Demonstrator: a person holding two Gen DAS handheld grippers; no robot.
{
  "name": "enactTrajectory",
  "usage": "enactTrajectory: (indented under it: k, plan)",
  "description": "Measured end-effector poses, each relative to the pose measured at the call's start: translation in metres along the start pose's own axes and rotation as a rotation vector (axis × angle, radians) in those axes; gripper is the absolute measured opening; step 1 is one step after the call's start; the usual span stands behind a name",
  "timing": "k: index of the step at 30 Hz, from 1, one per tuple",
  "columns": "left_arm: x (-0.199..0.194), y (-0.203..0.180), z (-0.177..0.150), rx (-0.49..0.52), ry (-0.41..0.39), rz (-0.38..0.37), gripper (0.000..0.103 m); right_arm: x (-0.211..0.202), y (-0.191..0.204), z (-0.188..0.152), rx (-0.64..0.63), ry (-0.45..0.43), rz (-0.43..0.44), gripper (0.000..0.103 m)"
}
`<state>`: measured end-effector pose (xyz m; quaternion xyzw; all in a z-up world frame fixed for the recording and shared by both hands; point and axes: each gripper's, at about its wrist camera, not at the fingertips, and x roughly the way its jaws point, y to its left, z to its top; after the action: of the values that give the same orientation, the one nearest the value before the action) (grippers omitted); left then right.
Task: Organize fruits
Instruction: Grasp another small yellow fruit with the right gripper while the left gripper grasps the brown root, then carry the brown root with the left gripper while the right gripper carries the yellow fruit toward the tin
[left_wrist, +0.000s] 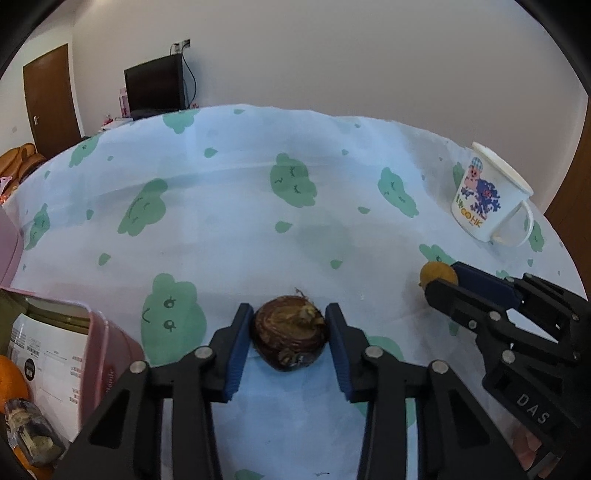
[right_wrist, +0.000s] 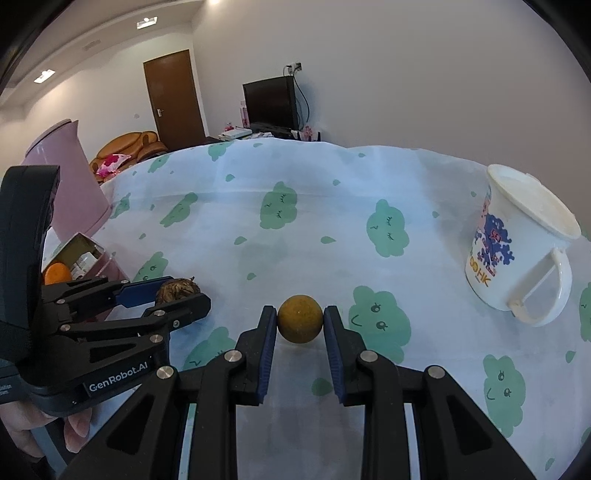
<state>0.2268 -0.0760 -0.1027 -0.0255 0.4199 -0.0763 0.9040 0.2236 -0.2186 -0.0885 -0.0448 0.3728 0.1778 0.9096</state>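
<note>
Jaws of the left gripper (left_wrist: 290, 345) bracket a dark brown, round, ridged fruit with a dry tuft on top (left_wrist: 290, 334), their blue pads (left_wrist: 236, 354) at its two flanks. Whether they already press on it I cannot tell. It sits dead centre between them on the desk with the pale blue, green-cloud cloth (left_wrist: 258, 221), nearer the left edge, where a pink plastic basket (left_wrist: 98, 354) holding an orange waits just beside that gripper. Further right, the right gripper (right_wrist: 300, 325) is clamped on a small, round, yellow-brown fruit (right_wrist: 300, 323), pads against both sides. A white lidded enamel mug with a cartoon print (right_wrist: 517, 254) stands near the right edge. The left hand is nearer the basket, so its fruit probably goes first.
</note>
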Motion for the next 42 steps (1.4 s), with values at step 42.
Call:
enactTrajectory:
  k: [42]
  plan:
    - [-0.036, -0.014, -0.005, 0.074, -0.204, 0.063, 0.042, -0.034, 0.008, -0.004, -0.044, -0.173, 0.005, 0.028]
